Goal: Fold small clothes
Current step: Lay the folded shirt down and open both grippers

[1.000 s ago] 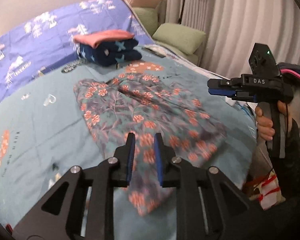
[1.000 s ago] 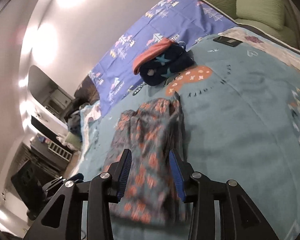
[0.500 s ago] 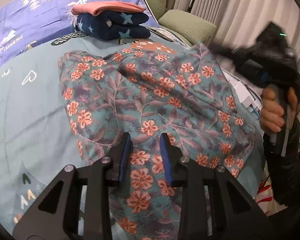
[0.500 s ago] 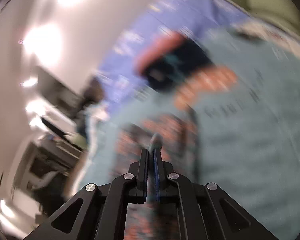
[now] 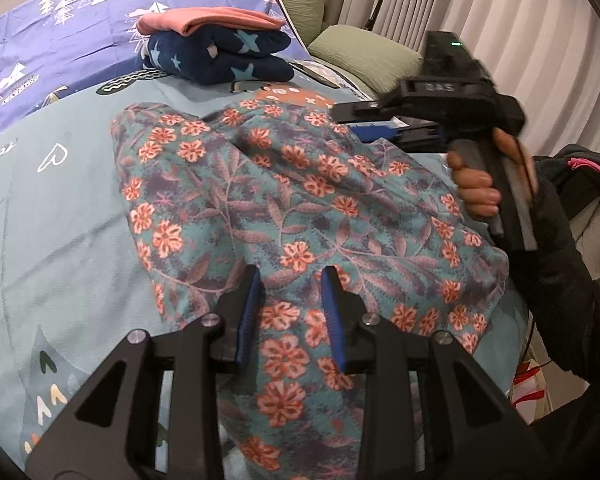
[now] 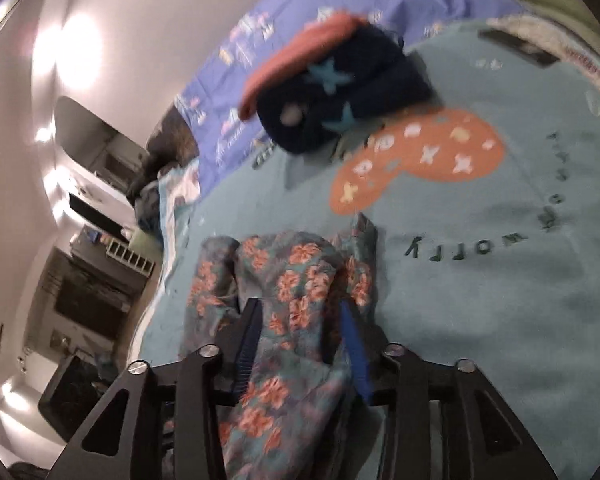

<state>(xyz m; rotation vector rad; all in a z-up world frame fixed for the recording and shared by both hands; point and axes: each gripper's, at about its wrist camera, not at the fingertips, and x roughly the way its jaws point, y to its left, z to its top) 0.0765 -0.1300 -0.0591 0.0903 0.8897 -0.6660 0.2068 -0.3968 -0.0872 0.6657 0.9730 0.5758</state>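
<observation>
Floral garment spread on the teal bedspread, filling the middle of the left wrist view; lying flat a second ago with one side out toward the bed edge, now with that side drawn in and doubled, a raised ridge running across its upper part. Reads as one fold just laid.

Left tongs low over the near end of the garment, jaws a narrow gap apart, cloth under and between the blue pads but not pinched. Opened a little over the last second, steady since.

Right tongs: shut tight half a second ago, jaws just opening again, now standing moderately apart over a bunched edge of the garment. Cloth lies between the pads; no grip apparent. Looks like a release after carrying that edge over. Seen from the left wrist, the right tongs hang above the far side of the garment, hand on the grip.

Folded stack, navy star piece under a pink one, sits beyond on the bed, well apart.

Judgement: first fold down, neither tongs holding. Cloth still rumpled; likely needs smoothing or a second fold before joining the stack.
</observation>
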